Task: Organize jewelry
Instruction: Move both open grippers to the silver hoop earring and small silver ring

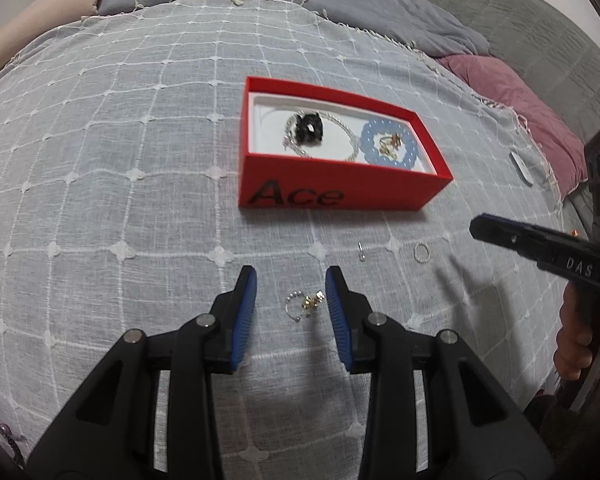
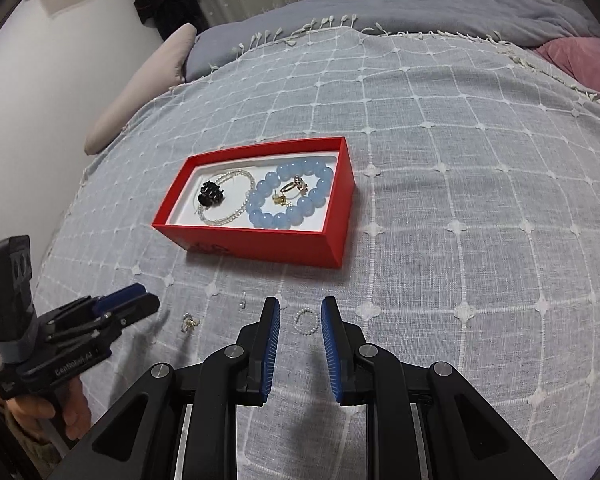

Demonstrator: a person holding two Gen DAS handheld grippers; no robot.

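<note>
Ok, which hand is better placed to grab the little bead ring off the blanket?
Right. The bead ring lies between the right gripper's open jaws, while the left gripper frames the gold-and-pearl earring.

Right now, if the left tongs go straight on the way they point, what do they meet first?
Probably the small gold-and-pearl earring lying on the bedspread, between the open left tongs. Nothing shows in the way, though how high the tips are above the cloth is unclear.

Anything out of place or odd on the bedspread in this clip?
Three small pieces lie loose on the bedspread outside the red box: a beaded ring, a tiny earring, and a pearl-and-gold charm piece. Nothing looks damaged or spilled.
</note>
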